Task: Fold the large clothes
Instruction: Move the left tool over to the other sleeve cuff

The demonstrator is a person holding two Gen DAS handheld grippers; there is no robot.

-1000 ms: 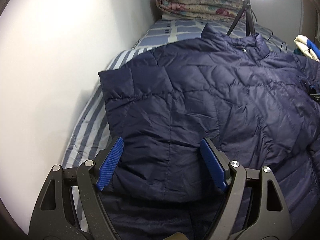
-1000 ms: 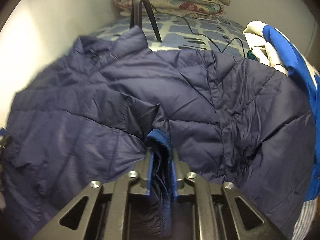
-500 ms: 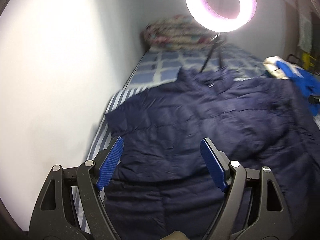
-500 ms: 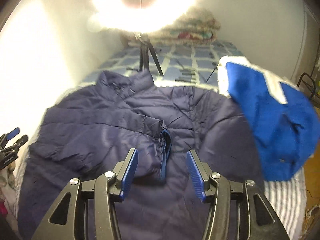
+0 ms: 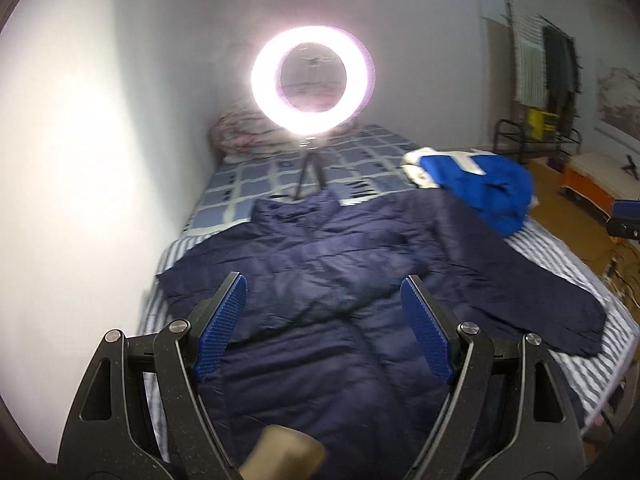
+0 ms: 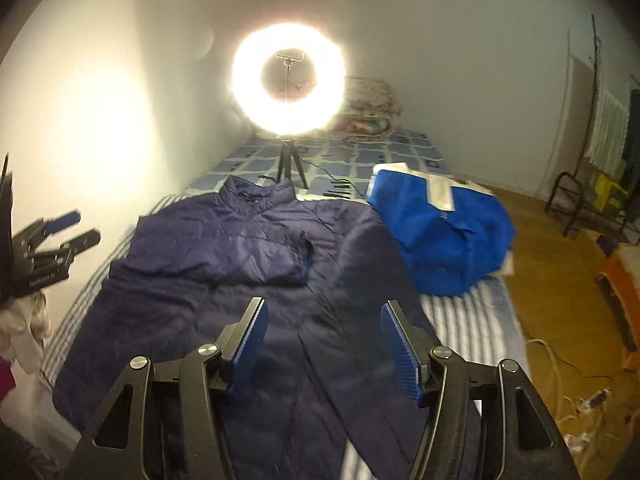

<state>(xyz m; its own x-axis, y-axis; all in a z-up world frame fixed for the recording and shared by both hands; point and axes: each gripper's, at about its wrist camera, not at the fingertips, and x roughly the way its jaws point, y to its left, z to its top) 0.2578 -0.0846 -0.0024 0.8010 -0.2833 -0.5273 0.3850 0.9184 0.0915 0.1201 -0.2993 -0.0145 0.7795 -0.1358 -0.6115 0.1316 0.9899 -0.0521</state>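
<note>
Both tools were released and held above the near end of the bed [image 6: 472,320]: the left tool [image 5: 323,326] with its blue pads wide apart and nothing between them, the right tool [image 6: 322,346] likewise spread and empty. The navy puffer jacket [image 6: 224,264] lay flat along the bed, collar toward the far end. Its left sleeve appeared folded in across the chest, the cuff resting near the middle, while the right sleeve [image 5: 532,292] stretched out toward the right edge of the mattress.

Judging by this, the sleeve stage was half done. The next move probably called for the right tool to close on the outstretched sleeve near its cuff and carry it across the body to match the other side, before folding the hem toward the collar.

A blue and white garment [image 6: 440,236] was heaped at the right, touching or overlapping the jacket's right shoulder; it might crowd that fold. A ring light [image 6: 289,80] on a small tripod stood just beyond the collar, with a folded floral quilt [image 6: 370,110] at the far end of the bed.
</note>
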